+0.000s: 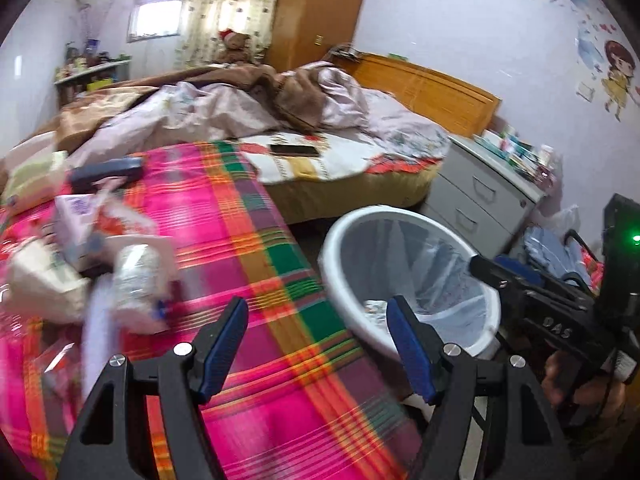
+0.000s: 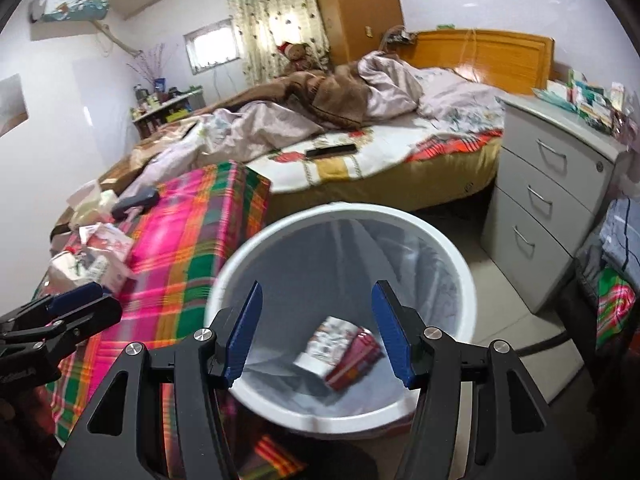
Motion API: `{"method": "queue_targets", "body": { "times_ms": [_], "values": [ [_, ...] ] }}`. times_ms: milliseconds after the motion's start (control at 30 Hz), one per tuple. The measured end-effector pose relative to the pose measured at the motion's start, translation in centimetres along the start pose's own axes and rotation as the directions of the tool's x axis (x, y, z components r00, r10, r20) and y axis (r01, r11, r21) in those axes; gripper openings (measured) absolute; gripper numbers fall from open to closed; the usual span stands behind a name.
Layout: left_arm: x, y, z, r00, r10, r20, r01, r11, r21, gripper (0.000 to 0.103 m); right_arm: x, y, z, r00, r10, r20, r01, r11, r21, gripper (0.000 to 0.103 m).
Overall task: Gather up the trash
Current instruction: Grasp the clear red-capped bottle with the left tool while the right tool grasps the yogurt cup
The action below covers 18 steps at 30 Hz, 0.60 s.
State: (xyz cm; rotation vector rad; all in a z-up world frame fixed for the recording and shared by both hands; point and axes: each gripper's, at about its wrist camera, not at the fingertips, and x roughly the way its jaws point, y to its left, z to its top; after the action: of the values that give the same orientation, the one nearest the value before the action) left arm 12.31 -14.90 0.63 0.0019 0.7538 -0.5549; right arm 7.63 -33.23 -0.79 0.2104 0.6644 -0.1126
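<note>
My left gripper [image 1: 317, 302] is open and empty over a pink plaid cloth [image 1: 240, 240]. To its left lies a blurred trash pile: a crumpled clear bottle [image 1: 136, 276], a white and purple carton [image 1: 76, 216] and papers. A white bin [image 1: 332, 256] with a clear liner stands on the floor to the right. My right gripper [image 2: 318, 285] hangs open above the bin [image 2: 348, 210], nothing between its pads. A white carton and a red packet [image 2: 340, 350] lie in the bin's bottom. A hand holds the right gripper [image 1: 486, 268] at the bin's far rim.
Behind the plaid cloth is a bed with rumpled bedding and a dark phone [image 2: 331, 151] on it. A grey drawer cabinet [image 2: 552, 184] stands right of the bin, with clothes piled beside it. A dark stapler-like object [image 1: 106, 174] lies by the trash pile.
</note>
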Motion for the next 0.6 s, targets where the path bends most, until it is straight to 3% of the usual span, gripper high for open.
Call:
{"method": "queue_targets", "body": {
  "times_ms": [300,600],
  "values": [
    [-3.7,5.7,-1.1,0.993,0.102,0.052,-0.097,0.991,-0.096,0.073,0.9,5.0,-0.2,0.996,0.089,0.005,-0.089,0.995,-0.043,0.058],
    [-6.2,11.7,-1.8,0.972,0.222,0.074,-0.206,0.961,-0.184,0.073,2.6,10.8,-0.7,0.982,0.186,-0.041,-0.189,0.979,-0.076,0.058]
  ]
}}
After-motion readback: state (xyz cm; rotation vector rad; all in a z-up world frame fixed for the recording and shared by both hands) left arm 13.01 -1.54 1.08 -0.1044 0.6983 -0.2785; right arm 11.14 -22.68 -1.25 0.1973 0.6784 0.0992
